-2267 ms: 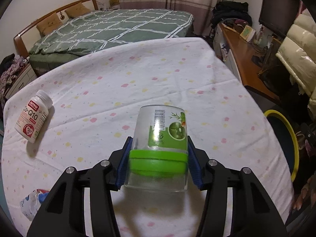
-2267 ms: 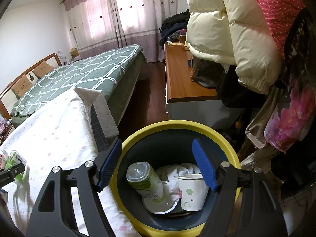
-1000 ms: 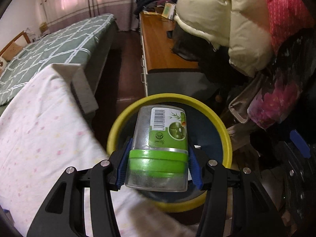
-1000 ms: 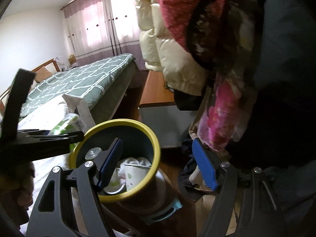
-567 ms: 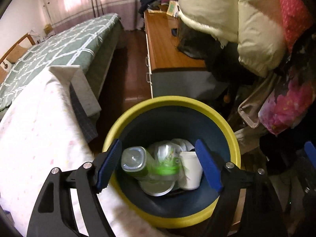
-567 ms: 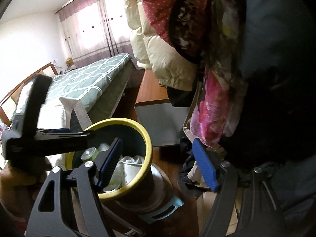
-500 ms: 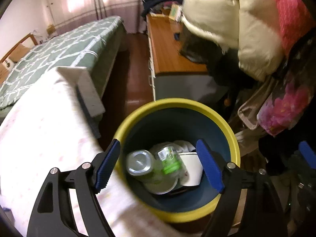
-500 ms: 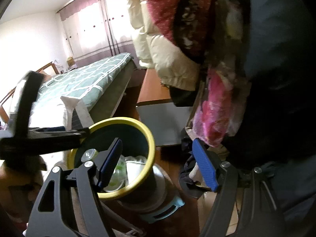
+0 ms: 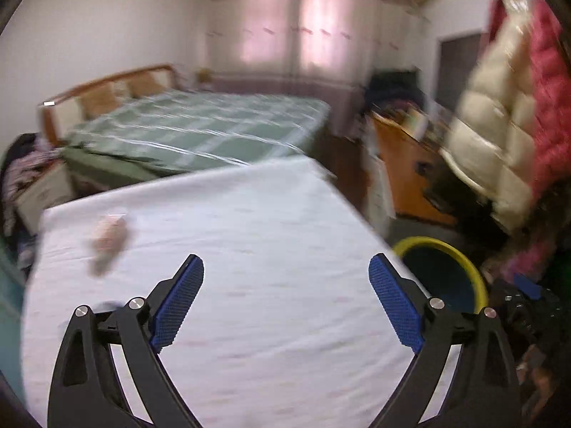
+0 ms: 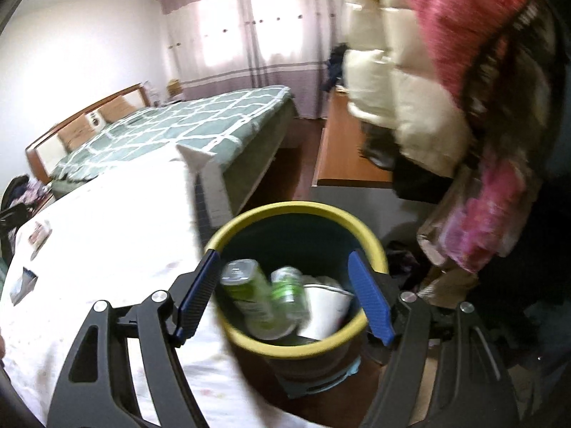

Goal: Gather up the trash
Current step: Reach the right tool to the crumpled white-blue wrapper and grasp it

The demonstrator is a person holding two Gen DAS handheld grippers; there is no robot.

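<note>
The yellow-rimmed trash bin [image 10: 299, 210] stands off the right edge of the table; it also shows in the left wrist view [image 9: 442, 246]. Inside lie the green-lidded jar [image 10: 289, 292], a green bottle [image 10: 246, 292] and white cups [image 10: 328, 303]. My left gripper [image 9: 285, 299] is open and empty over the white flowered tablecloth [image 9: 249, 249]. A blurred white pill bottle [image 9: 109, 237] lies at the table's left; it also shows in the right wrist view [image 10: 39, 233]. My right gripper [image 10: 285, 296] is open and empty above the bin.
A small wrapper [image 10: 23, 283] lies on the table's left edge. A green-quilted bed [image 9: 200, 132] is behind the table. A wooden desk [image 9: 410, 174] and hanging coats [image 10: 410, 107] stand at the right, close to the bin.
My left gripper let the green-lidded jar fall into the bin, then swung left, back over the table. My right gripper moved from beside the bin to above it.
</note>
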